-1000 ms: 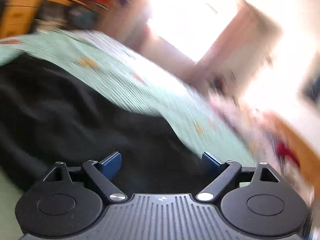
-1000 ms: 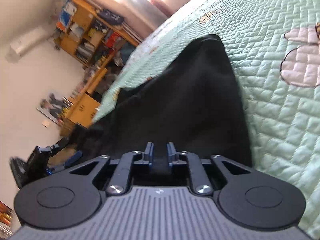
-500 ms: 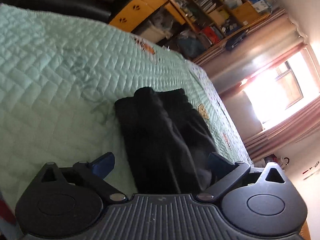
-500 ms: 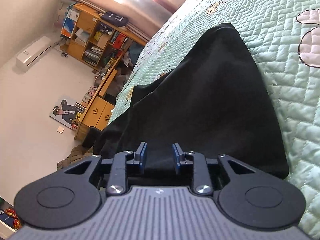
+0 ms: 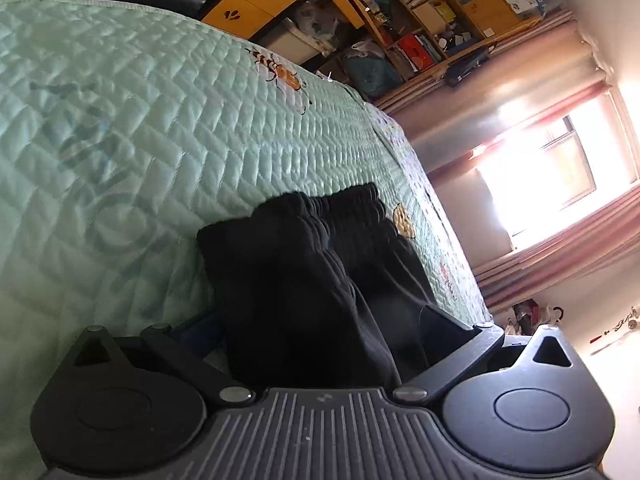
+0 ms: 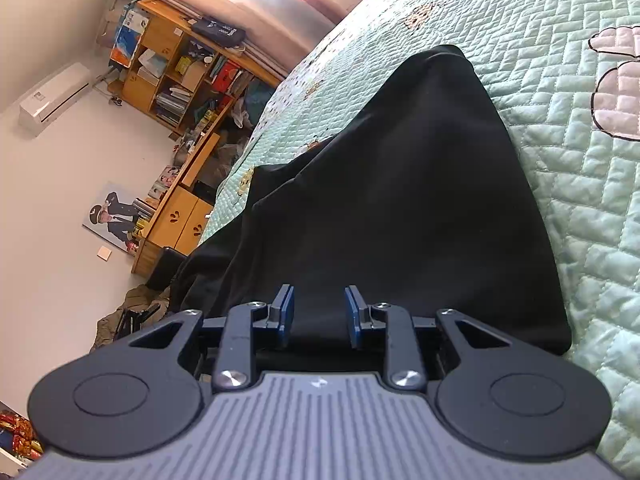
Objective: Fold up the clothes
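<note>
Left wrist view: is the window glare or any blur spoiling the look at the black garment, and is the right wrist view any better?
Left wrist view: sharp; the window is blown out white, but the glare stays off the garment, whose folds read only faintly. Right wrist view: sharp too, glare only along the top edge; the garment is a nearly featureless black mass against the well-lit quilt. Both bend straight lines, fisheye style.

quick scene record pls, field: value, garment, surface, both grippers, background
garment: black clothing, partly folded, ribbed band end farthest from the left wrist camera
surface: mint green quilted bedspread with cartoon prints
left hand-held gripper: jaws wide open, straddling the near end of the garment, not gripping
right hand-held gripper: jaws partly apart over the cloth, pads not pressing on it
background: wooden bookshelf, bright window, wall air conditioner
</note>
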The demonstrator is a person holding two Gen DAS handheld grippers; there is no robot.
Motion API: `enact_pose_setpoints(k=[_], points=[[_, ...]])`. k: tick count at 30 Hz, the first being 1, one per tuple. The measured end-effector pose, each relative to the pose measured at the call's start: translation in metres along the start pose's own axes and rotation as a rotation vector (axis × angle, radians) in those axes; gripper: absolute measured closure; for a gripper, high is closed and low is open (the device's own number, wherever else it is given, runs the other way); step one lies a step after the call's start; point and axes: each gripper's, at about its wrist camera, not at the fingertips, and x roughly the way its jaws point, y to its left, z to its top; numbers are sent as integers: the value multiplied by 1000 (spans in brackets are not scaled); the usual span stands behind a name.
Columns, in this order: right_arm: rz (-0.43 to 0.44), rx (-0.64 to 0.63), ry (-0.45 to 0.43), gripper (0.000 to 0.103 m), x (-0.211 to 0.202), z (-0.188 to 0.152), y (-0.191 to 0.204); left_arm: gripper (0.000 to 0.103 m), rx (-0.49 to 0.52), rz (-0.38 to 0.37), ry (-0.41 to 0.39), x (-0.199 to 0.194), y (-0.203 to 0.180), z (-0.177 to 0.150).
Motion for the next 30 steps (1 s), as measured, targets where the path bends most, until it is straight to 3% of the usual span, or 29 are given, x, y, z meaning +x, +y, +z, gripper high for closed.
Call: enact_pose_setpoints(k=[2, 4, 8, 12, 17, 20, 30], points=[[-2, 3, 0, 73, -1, 0, -1, 1, -1, 12, 4, 5, -2, 3], [-5, 1, 1, 73, -2, -1, 0, 9, 47, 68, 13, 8, -9, 4], [-8, -6, 4, 73, -4, -1, 2, 53, 98, 118, 18, -1, -19, 5], [-3, -4, -1, 73, -8, -3, 4, 68, 124, 119, 13, -14, -26, 5], [-17, -71, -15, 72, -13, -5, 14, 71, 287, 120, -55, -33, -74, -3], [-21, -101, -20, 66, -14, -7, 19, 72, 290, 99, -73, -39, -91, -6], [26, -26, -42, 65, -16, -12, 6, 73, 400, -6, -108, -62, -148, -28]])
